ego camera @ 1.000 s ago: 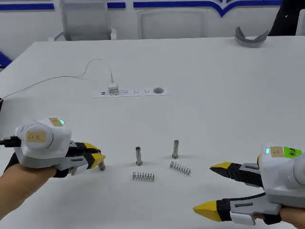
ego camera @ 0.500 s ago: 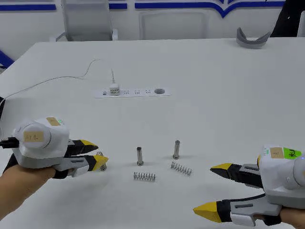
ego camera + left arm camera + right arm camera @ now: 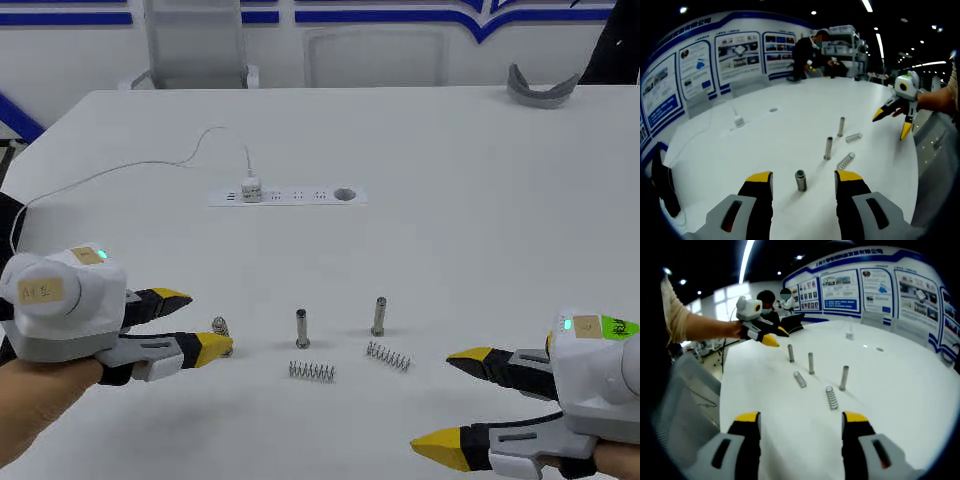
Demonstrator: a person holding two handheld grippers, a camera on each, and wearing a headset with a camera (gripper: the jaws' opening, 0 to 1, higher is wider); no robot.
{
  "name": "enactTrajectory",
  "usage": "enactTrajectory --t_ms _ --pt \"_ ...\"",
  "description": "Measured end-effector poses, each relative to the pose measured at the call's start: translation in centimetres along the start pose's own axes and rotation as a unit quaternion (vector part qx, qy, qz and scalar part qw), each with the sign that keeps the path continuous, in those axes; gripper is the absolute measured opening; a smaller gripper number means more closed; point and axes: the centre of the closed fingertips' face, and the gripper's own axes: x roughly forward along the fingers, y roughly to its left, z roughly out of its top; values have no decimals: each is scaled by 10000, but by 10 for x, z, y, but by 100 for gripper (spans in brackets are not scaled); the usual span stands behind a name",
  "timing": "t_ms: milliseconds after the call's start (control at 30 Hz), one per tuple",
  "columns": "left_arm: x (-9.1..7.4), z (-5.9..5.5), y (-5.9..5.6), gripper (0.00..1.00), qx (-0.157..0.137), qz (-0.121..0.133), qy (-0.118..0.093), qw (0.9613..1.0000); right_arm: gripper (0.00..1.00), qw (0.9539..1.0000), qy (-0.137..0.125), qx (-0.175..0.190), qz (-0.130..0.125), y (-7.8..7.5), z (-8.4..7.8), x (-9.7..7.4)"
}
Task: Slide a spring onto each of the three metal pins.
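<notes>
My right gripper (image 3: pixel 800 416): jaws wide apart, nothing held. My left gripper (image 3: pixel 205 320): likewise open and empty.

Straight ahead of the right jaws the near spring (image 3: pixel 831 397) lies flat on the table (image 3: pixel 480 200). Its long axis points away from me, roughly along the jaw line, so a grip across the coils looks possible without turning the wrist. It lies just beside the right pin (image 3: pixel 844 378), which stands upright and bare. The far spring (image 3: pixel 800 379) lies flat beside the middle pin (image 3: pixel 811 363), also upright and bare.

The left pin (image 3: pixel 800 180) stands just ahead of the open left jaws. It looks coiled, so I judge it already sprung.

Right gripper is nearer both loose springs. Springs: thin, silver, open-coiled. Likely to roll.
</notes>
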Motion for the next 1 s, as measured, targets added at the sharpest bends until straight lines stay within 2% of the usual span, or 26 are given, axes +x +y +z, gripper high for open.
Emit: enactTrajectory --t_ms 267,567,1000 --pt "-12 1 -16 52 -78 -32 -170 9998 67 10000 -2 -23 25 1 0 0" --pt "-20 -7 -27 52 -120 -45 -171 9998 67 10000 10 -50 64 2 1 2" --pt "-28 -28 -45 52 -304 -95 -124 9994 66 9998 40 -145 124 3 4 6"
